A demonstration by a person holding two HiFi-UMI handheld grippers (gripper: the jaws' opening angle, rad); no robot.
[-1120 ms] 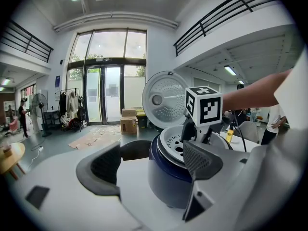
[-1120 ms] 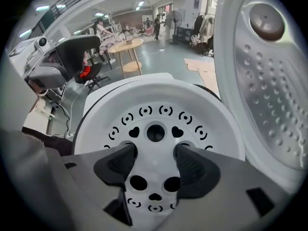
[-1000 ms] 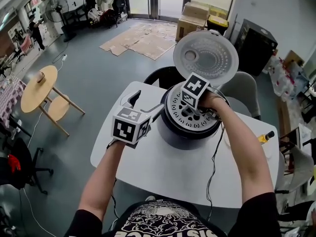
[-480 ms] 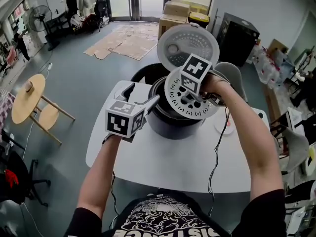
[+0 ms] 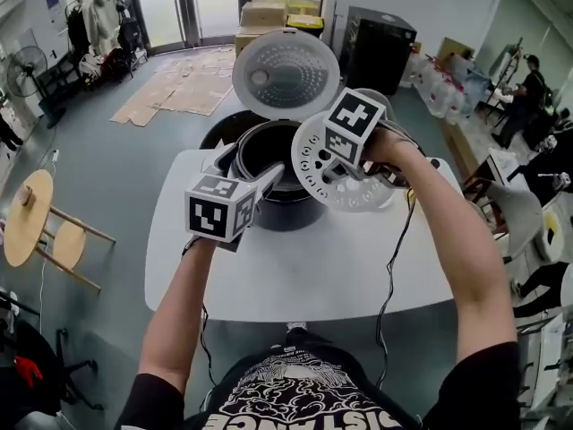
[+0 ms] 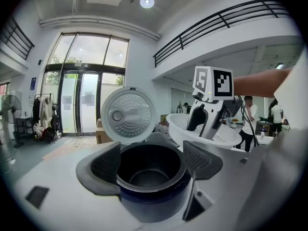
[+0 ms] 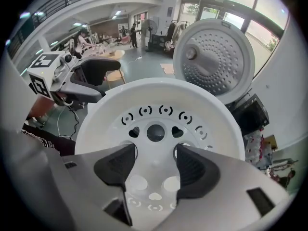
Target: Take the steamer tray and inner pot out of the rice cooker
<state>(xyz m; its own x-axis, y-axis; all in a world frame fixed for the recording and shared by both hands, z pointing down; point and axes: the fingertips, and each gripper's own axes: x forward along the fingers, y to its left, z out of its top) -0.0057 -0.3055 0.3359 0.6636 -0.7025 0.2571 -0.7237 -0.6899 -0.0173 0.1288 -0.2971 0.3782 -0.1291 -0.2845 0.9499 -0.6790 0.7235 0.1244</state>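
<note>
The right gripper (image 5: pixel 351 179) holds the steamer tray (image 5: pixel 313 164) in the air, tilted, just to the right of the rice cooker (image 5: pixel 291 215) and fully out of it. In the right gripper view the two dark pads stand quite wide apart inside the white tray (image 7: pixel 156 114), near its middle holes, and the tray hangs on this gripper (image 7: pixel 155 165). Which part of the tray the pads press on cannot be told exactly.

The left gripper (image 5: pixel 251 168) is beside the left front of the cooker and holds nothing. In the left gripper view its jaws are wide apart, one at each side of the cooker's round opening, and they do not touch it.

The inner pot (image 6: pixel 149 170) is in the cooker, dark and empty inside. The lid (image 5: pixel 286 73) stands open behind the pot. The cooker stands on the white table (image 5: pixel 295 276), near its far edge.
</note>
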